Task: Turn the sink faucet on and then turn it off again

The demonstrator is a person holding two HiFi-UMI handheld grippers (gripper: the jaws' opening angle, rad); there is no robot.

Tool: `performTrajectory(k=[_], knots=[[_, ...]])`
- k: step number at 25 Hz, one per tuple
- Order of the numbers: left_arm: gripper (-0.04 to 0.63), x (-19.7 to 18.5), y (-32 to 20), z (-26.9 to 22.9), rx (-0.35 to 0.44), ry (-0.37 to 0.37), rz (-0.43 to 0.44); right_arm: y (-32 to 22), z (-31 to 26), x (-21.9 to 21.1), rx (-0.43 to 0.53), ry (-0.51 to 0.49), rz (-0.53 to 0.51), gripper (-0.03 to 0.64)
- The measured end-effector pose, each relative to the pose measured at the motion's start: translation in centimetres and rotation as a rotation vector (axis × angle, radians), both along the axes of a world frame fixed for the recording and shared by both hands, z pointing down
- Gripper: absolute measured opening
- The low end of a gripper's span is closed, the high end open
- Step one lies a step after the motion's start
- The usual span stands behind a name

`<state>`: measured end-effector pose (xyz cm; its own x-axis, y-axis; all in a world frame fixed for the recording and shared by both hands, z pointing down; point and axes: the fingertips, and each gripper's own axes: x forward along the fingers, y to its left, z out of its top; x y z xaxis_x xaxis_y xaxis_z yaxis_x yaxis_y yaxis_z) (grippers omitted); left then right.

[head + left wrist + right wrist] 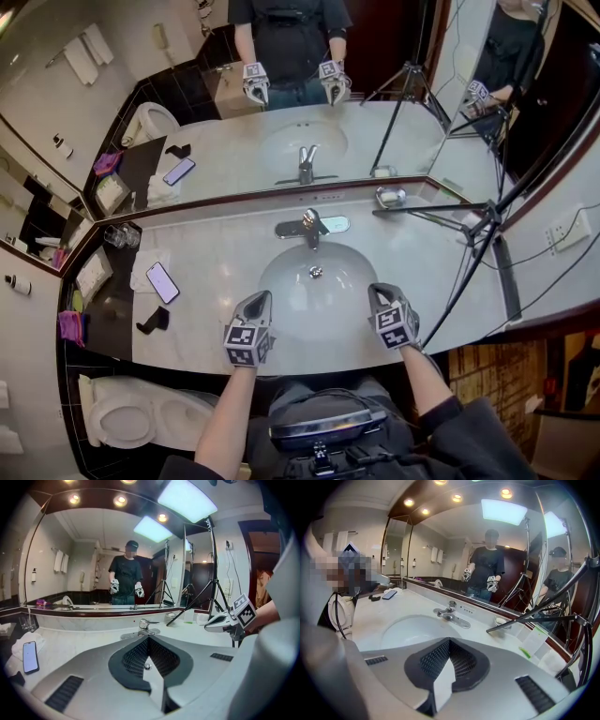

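Observation:
The chrome faucet (pixel 309 226) stands at the back of the white sink basin (pixel 314 281), its single lever on top; I see no water running. My left gripper (pixel 262 299) hovers over the basin's near-left rim, jaws shut with nothing between them. My right gripper (pixel 379 290) hovers over the near-right rim, also shut and empty. Both are well short of the faucet. In the left gripper view the faucet (pixel 145 625) sits just beyond the closed tips (pixel 148 638), with the right gripper (pixel 220 621) off to the right. In the right gripper view the faucet (pixel 449 611) lies ahead of the closed tips (pixel 449 640).
A phone (pixel 162 281) lies on a white cloth on the left of the marble counter (pixel 216 253), near a black holder (pixel 153 321) and glasses (pixel 122 236). A soap dish (pixel 391 197) and a black tripod (pixel 473 234) stand at the right. Behind is a mirror; a toilet (pixel 131 412) sits lower left.

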<state>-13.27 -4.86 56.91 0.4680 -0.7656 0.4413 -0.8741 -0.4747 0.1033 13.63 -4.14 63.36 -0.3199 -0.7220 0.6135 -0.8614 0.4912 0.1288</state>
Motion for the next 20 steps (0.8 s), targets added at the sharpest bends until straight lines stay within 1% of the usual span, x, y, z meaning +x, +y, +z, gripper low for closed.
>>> performTrajectory(k=[5,8,10,14,17,18,20], knots=[[-0.012,-0.4,-0.1,0.4,-0.007,-0.008,-0.010,-0.9,-0.1,0.2,0.005,0.008,0.004,0.026],[-0.012,-0.6,-0.2,0.6,-0.013,-0.006,-0.012,-1.8,-1.3,0.1,-0.014,-0.009,0.015,0.056],[-0.012,-0.6,-0.2,0.8,-0.018,-0.007,-0.013,-2.5,-1.4,0.0,-0.041,-0.063,0.034,0.082],[-0.012,-0.5,-0.4,1.5,-0.032,-0.002,-0.014,-4.5,-0.6,0.0,-0.112,-0.234,0.086,0.126],[-0.012,-0.6,-0.7,2.2,-0.041,-0.003,-0.015,-6.2,-0.5,-0.9,-0.169,-0.312,0.097,0.174],[-0.012,-0.7,-0.9,2.3,-0.044,-0.003,-0.016,-6.9,-0.5,-1.3,-0.188,-0.346,0.105,0.182],[-0.012,-0.8,-1.3,2.6,-0.049,-0.001,-0.021,-8.4,-0.8,-2.0,-0.228,-0.450,0.131,0.181]])
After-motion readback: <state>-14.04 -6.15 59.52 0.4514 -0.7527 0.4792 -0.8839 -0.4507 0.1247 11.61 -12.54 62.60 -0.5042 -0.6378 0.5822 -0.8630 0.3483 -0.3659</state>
